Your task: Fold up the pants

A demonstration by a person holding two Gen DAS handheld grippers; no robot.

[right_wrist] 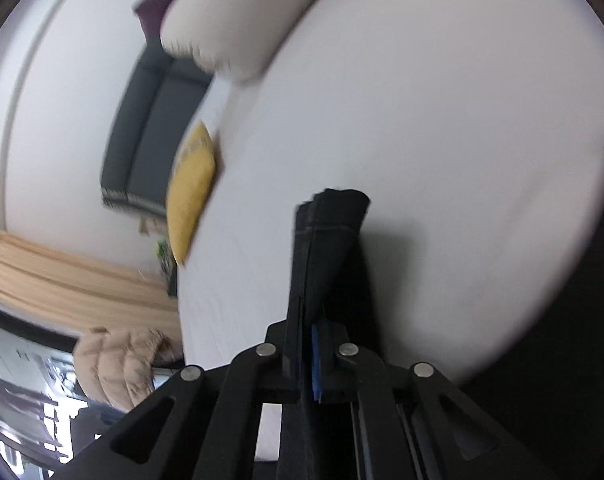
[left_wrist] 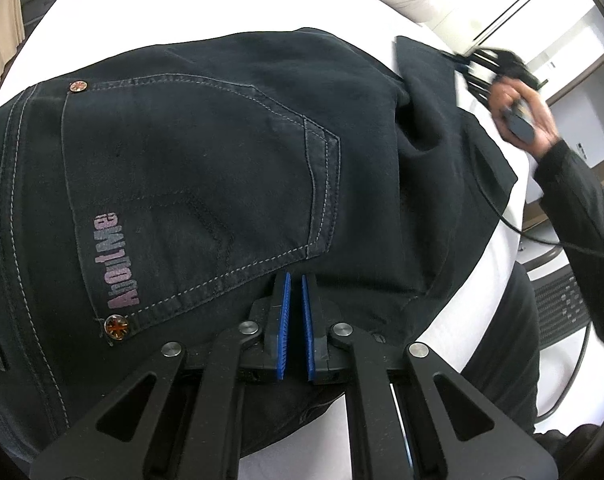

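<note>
Dark pants (left_wrist: 230, 168) lie seat-up on a white bed (left_wrist: 222, 20), back pocket (left_wrist: 198, 184) uppermost. Risk: the hem (right_wrist: 334, 232) pinched by the right claw (right_wrist: 308, 320) appears thin and stands well clear of the sheet; a quick swing could let it slip out, or drag the seat askew and wrinkle the fold, since the left claw (left_wrist: 296, 280) only rests on the cloth. Right claw: closed on the hem, cloth between its pads. Left claw: nearly closed, blue pads (left_wrist: 285, 320) almost meeting, tips on the fabric below the pocket, nothing visibly clamped.
</note>
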